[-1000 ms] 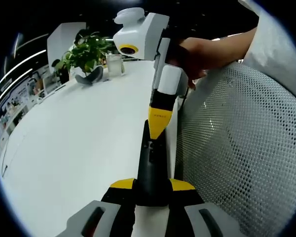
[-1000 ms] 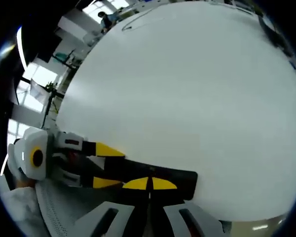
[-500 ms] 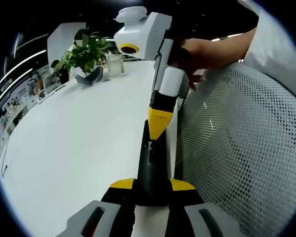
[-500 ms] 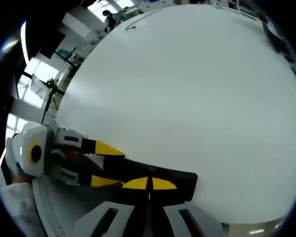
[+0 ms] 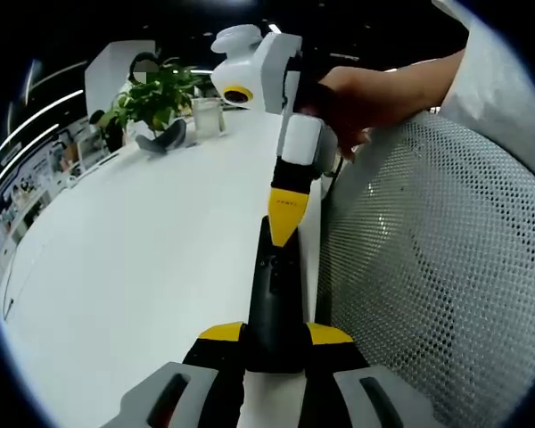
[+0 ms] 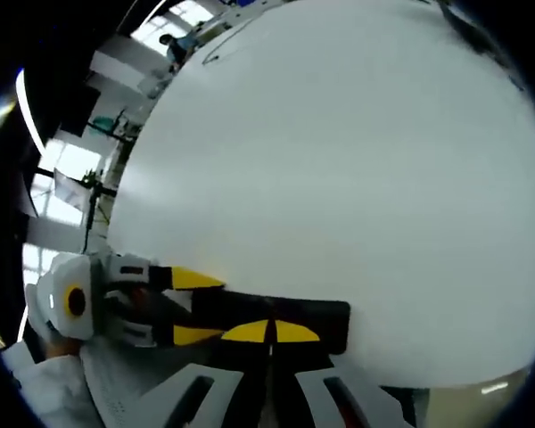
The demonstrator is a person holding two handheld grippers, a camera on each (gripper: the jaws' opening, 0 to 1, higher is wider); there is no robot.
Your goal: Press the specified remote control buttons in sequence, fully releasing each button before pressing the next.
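Remote lies on the surface between the left tool's jaws, right tool atop its far end, plant beyond

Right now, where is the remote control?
The remote control lies at the white table's near edge beside the mesh chair back, clamped at its near end by the left gripper, with the right gripper's yellow tip on its far end.

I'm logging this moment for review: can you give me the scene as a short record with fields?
surface: white table
remote: black, lying at the table edge
left tool: shut on remote, gripping its near end
right tool: shut, its yellow tip on the remote's top
background: potted plant, glass
beside table: white mesh chair
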